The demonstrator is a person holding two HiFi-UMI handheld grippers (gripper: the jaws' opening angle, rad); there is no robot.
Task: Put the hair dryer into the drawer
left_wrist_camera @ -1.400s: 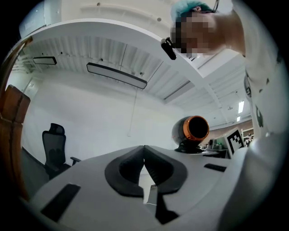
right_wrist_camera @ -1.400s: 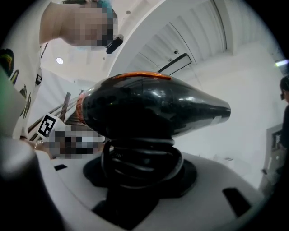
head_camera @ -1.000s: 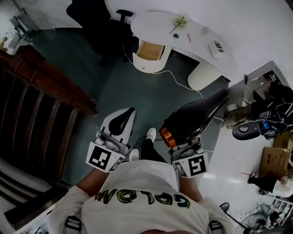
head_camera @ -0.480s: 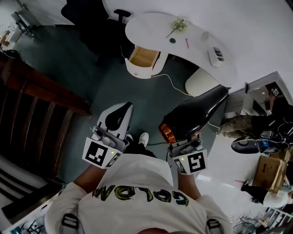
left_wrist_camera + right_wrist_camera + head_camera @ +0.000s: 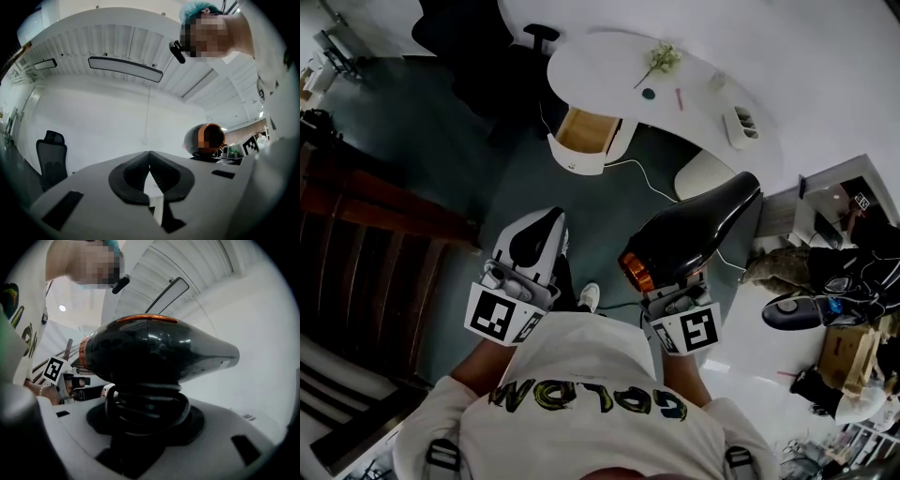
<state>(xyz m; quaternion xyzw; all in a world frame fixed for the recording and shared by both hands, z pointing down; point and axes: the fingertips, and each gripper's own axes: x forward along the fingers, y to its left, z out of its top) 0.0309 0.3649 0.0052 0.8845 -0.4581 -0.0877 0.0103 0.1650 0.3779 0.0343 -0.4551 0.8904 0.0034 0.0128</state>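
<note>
Head view looks down on a curved white desk with a smooth top, standing on a dark teal floor well ahead of the person. Its rounded drawer is pulled open, showing pale wood inside. The hair dryer is glossy black, tapers to a nozzle and has an orange ring at its rear. It sits in the right gripper, whose grey jaws clamp its handle, which is wrapped in coiled black cord. The left gripper holds nothing, its dark ribbed pads pressed together.
</note>
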